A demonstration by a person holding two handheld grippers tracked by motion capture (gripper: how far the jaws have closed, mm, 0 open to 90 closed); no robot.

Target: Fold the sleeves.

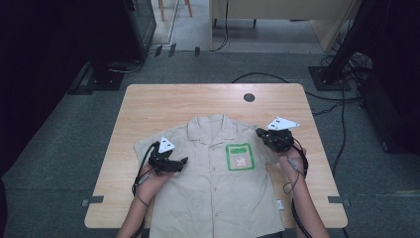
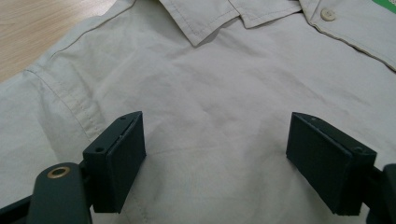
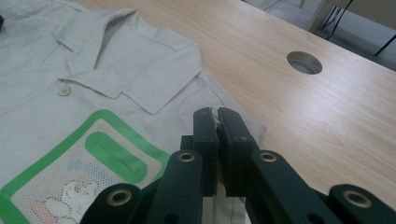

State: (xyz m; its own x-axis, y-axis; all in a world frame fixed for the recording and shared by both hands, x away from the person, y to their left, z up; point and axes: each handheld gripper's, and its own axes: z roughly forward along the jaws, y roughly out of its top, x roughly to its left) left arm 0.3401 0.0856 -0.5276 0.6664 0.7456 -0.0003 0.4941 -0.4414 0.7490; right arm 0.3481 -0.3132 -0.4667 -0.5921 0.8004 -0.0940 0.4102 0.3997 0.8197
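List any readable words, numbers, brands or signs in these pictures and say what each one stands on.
None can be read.
Green-bordered pocket on the beige shirt: a small cartoon figure, no letters legible.
Small white tag at the shirt's side seam: too small to read.
Grey plates on the left tool and right tool: dark marks, no text.

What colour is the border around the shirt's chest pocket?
Green, around the pocket on the beige shirt; clearest in the right gripper view.

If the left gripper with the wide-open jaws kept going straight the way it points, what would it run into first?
Most likely the beige shirt. The left gripper points down at the cloth just below the collar, jaws apart with nothing between them, though how far above the fabric it hangs is hard to judge.
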